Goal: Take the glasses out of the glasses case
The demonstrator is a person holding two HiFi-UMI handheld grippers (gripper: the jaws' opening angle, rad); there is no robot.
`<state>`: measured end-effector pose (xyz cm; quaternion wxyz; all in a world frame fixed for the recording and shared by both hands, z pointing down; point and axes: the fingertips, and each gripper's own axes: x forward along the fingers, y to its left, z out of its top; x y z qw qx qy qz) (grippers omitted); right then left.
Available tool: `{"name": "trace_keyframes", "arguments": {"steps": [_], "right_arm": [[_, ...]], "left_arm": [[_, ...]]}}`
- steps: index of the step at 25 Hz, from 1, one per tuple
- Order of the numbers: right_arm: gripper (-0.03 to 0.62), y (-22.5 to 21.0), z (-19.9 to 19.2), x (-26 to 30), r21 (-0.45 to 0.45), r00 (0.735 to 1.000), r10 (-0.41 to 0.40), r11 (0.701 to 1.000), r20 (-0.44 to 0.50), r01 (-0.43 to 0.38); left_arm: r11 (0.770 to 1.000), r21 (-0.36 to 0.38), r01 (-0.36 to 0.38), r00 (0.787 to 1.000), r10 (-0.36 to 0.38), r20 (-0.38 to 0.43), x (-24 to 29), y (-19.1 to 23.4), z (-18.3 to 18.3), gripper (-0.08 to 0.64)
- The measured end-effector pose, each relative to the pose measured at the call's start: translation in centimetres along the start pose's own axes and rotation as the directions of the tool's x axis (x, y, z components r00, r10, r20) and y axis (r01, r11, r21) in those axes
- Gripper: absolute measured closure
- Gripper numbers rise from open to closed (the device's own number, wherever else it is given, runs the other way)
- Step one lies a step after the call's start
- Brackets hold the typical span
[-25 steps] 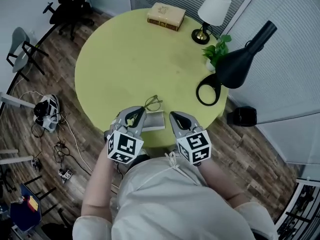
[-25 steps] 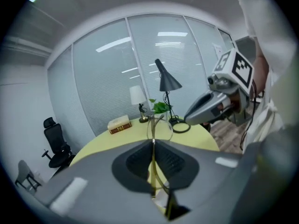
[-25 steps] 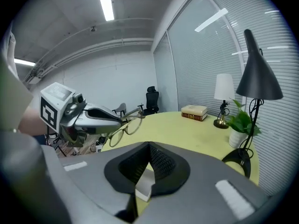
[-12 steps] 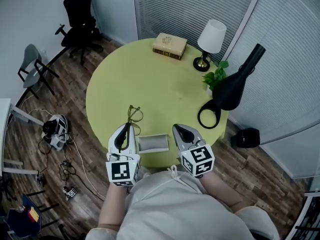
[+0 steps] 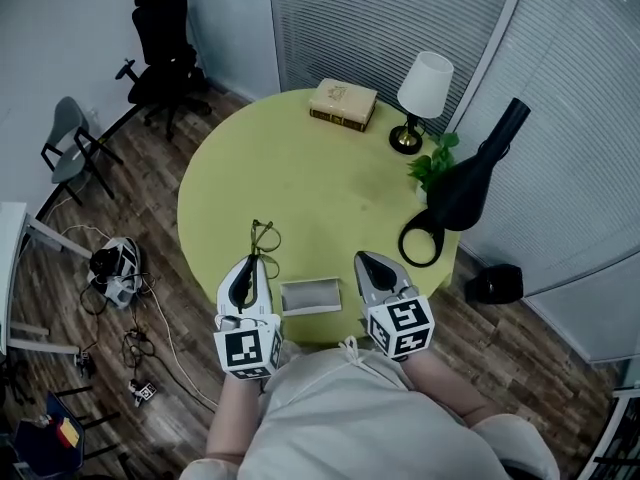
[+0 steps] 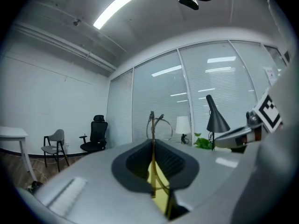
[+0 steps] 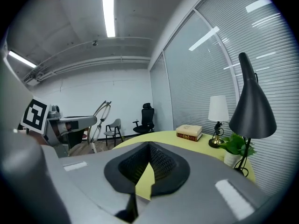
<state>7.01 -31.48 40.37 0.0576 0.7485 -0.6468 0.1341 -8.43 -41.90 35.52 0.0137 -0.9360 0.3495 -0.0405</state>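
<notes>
A grey glasses case [image 5: 310, 296] lies flat near the front edge of the round yellow-green table [image 5: 310, 183], between my two grippers. Thin-framed glasses [image 5: 263, 236] stick out forward of my left gripper [image 5: 252, 261], left of the case and clear of it. In the left gripper view the gripper [image 6: 152, 141] is shut on a thin temple arm, and the glasses [image 6: 156, 123] rise above its tips. My right gripper [image 5: 366, 259] sits right of the case, shut, with nothing between its jaws [image 7: 149, 146]. The right gripper view shows the held glasses [image 7: 101, 113] at the left.
At the table's far side lie a book [image 5: 343, 103] and a small white-shaded lamp [image 5: 422, 86]. A potted plant [image 5: 435, 173] and a black desk lamp [image 5: 465, 188] stand at the right edge. Chairs [image 5: 165, 53] and cables [image 5: 115, 268] are on the floor to the left.
My left gripper has carried the glasses from above the case to the left of it. The right gripper has stayed beside the case. The head view has shifted.
</notes>
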Motion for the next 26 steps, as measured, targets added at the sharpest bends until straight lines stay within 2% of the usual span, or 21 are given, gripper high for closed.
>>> {"name": "trace_keyframes", "arguments": {"steps": [6, 26], "right_arm": [[0.592, 0.1, -0.5, 0.1, -0.014, 1.000, 0.015, 1.000, -0.014, -0.016], [0.592, 0.1, -1.5, -0.1, -0.014, 0.999, -0.009, 1.000, -0.038, 0.009]], "left_arm": [[1.000, 0.009, 0.007, 1.000, -0.007, -0.014, 0.3, -0.5, -0.4, 0.543], [0.999, 0.012, 0.042, 0.999, -0.041, -0.024, 0.5, -1.8, -0.6, 0.543]]}}
